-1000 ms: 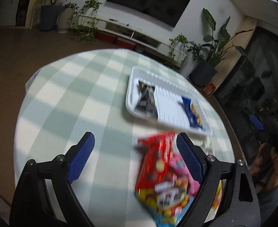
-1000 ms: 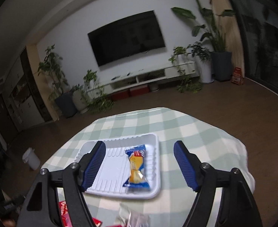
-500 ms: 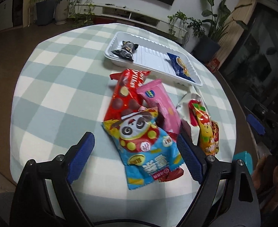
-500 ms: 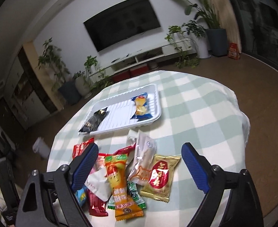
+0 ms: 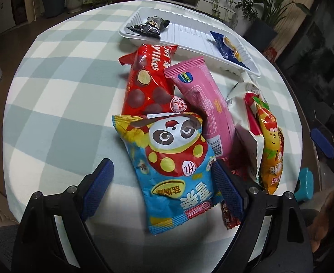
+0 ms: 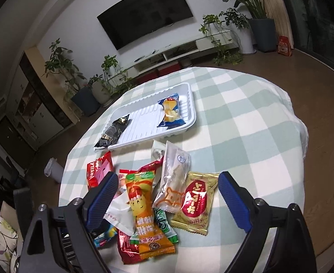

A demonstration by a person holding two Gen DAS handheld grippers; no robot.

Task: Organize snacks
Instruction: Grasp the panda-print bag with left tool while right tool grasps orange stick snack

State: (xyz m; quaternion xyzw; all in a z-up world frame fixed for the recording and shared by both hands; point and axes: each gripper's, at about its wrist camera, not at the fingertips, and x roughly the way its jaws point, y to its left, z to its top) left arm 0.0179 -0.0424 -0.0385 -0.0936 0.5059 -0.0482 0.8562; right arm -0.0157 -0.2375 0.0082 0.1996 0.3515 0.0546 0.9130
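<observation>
A pile of snack packs lies on the checked tablecloth. My left gripper [image 5: 162,182] is open and empty, its fingers either side of a blue panda pack [image 5: 173,161]. Beyond it lie a red chocolate-ball pack [image 5: 148,79] and a pink pack [image 5: 203,100]. My right gripper [image 6: 167,198] is open and empty above an orange pack [image 6: 144,213], a clear biscuit pack [image 6: 173,182] and a gold pack [image 6: 194,202]. A white tray [image 6: 189,91] at the far side holds a black pack [image 6: 113,132] and a blue pack [image 6: 170,112].
The round table's edge [image 6: 303,182] drops off close on the right. A white bin [image 6: 53,170] stands on the floor to the left. Potted plants [image 6: 82,91] and a TV shelf [image 6: 178,50] line the far wall.
Both grippers have pulled back from over the tray toward the near side of the table and tilted down. The snack pile now lies between their open fingers.
</observation>
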